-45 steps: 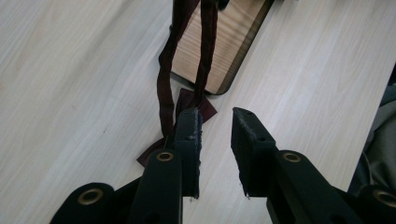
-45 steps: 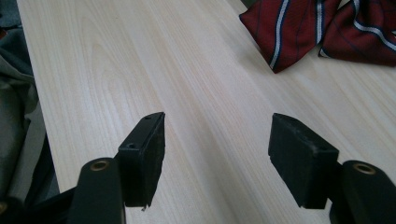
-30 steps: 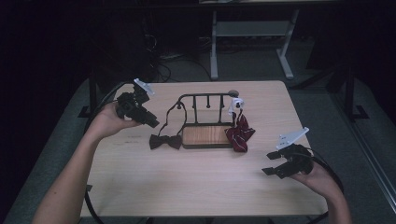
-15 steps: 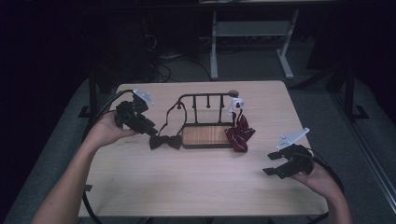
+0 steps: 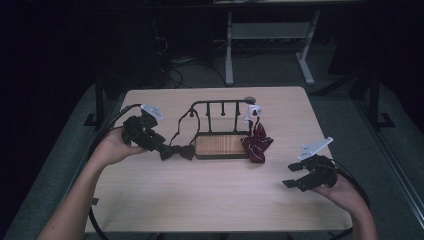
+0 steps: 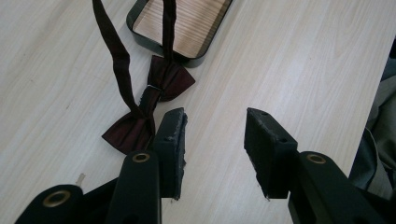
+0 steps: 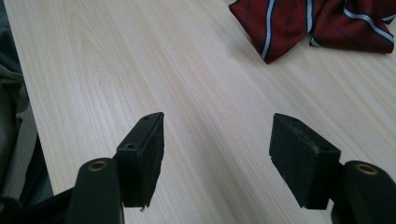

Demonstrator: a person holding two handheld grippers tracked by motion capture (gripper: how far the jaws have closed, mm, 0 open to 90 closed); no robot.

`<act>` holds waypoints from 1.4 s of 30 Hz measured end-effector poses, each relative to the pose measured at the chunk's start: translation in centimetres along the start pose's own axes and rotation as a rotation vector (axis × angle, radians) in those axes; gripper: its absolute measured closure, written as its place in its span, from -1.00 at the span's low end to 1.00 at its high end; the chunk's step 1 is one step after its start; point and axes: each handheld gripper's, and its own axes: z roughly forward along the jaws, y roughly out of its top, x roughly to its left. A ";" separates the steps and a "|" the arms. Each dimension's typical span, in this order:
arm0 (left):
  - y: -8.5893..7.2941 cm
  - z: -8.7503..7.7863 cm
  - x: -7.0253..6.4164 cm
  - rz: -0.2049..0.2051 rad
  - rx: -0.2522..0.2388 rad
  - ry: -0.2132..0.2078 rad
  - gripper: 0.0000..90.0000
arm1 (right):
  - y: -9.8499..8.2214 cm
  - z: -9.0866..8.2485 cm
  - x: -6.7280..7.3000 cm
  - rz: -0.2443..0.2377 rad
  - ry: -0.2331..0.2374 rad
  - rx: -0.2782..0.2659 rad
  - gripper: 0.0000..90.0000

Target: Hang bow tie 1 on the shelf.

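Observation:
A dark maroon bow tie (image 5: 178, 152) (image 6: 144, 109) lies on the table left of a black rack with a wooden base (image 5: 220, 145); its strap runs up to the rack. My left gripper (image 5: 156, 146) (image 6: 215, 133) hovers open just beside the bow tie, its left pad (image 6: 170, 140) nearly touching the bow's near wing. A red striped bow tie (image 5: 256, 143) (image 7: 308, 23) rests at the rack's right end. Near the table's right front my right gripper (image 5: 294, 176) (image 7: 217, 149) is open over bare wood, well short of the striped tie.
The rack's wooden tray (image 6: 184, 21) sits mid-table with black hooks (image 5: 220, 106) above it. A white tag (image 5: 252, 111) hangs at the rack's right end. Cables trail off the table's left edge. A metal stand (image 5: 270, 45) is on the floor beyond.
My left gripper has moved down and right, from above the table's left side to the dark bow tie's left wing. The right gripper has barely shifted.

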 end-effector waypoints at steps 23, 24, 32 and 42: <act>-2.4 2.1 -0.9 -0.020 -0.018 0.003 0.09 | -0.3 -0.2 0.0 0.010 -0.005 0.000 -0.23; -2.5 2.2 -1.0 -0.020 -0.019 0.004 0.08 | -0.3 -0.2 0.0 0.010 -0.005 0.001 -0.23; -3.2 2.7 -1.2 -0.024 -0.015 0.000 0.07 | -0.3 -0.1 0.0 0.016 -0.004 0.005 -0.23; -4.2 3.4 -1.6 -0.034 -0.024 0.000 0.02 | -0.4 -0.1 0.0 0.017 -0.002 0.007 -0.23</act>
